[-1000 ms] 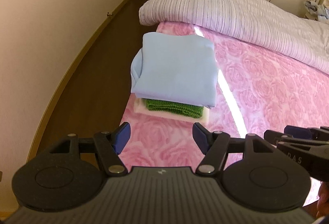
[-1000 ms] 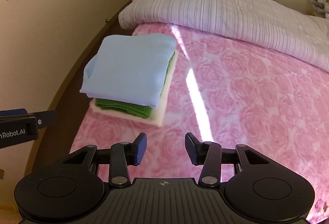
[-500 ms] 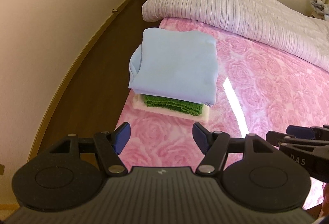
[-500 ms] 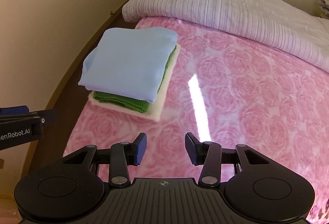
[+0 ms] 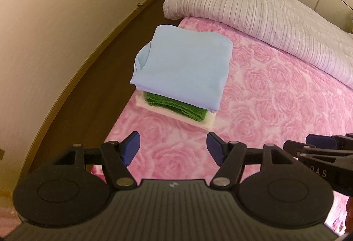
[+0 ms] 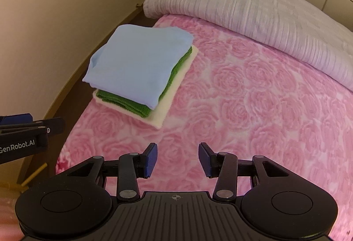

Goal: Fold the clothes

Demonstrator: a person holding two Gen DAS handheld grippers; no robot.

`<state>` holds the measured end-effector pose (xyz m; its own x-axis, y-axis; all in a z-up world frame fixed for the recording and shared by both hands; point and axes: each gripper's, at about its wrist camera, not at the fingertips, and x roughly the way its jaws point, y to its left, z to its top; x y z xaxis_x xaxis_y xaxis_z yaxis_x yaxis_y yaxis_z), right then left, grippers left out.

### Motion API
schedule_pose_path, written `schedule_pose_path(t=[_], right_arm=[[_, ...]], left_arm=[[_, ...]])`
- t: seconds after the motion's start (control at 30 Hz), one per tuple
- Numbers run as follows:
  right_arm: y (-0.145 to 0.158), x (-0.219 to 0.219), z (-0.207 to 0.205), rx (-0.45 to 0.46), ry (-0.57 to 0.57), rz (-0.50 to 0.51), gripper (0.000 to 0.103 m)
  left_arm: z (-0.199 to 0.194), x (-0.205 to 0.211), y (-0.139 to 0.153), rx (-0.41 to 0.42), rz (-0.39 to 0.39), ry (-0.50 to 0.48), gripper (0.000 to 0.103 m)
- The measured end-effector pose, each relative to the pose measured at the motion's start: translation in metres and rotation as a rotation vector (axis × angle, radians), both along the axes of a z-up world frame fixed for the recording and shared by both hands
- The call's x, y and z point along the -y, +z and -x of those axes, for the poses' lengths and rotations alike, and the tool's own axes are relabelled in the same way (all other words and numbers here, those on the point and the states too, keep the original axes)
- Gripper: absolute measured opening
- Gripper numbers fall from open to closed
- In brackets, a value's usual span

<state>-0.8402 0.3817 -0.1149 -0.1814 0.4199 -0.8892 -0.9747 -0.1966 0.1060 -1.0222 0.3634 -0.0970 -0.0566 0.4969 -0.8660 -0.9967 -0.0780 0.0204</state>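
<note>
Stack [image 5: 183, 73] of 3 folded pieces sits at the bed's [image 5: 275, 95] left edge, near the quilt [image 5: 264, 4]: blue top [image 6: 136, 64], green knit [image 6: 123, 101], white piece [image 6: 163, 108] at the bottom.

Left claw [image 5: 173, 148] wide, empty, over bare cover. Right claw [image 6: 177, 160] wide, empty too, well short of the stack.

Step, by my reading: folding looks finished; nothing unfolded in view, though the fisheye may hide more. Next move calls for fetching another garment, or squaring the stack.

Stack's long axis runs from the near corner toward the quilt; blue's closed fold faces right.
</note>
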Motion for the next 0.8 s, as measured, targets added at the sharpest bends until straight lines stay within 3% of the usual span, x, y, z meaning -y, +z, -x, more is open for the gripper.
schedule_pose_path(t=[0.8], right_arm=[[0.002, -0.015, -0.097, -0.025, 0.243, 0.018, 0.045]], left_arm=[[-0.1, 0.038, 0.0, 0.019, -0.015, 0.236, 0.063]])
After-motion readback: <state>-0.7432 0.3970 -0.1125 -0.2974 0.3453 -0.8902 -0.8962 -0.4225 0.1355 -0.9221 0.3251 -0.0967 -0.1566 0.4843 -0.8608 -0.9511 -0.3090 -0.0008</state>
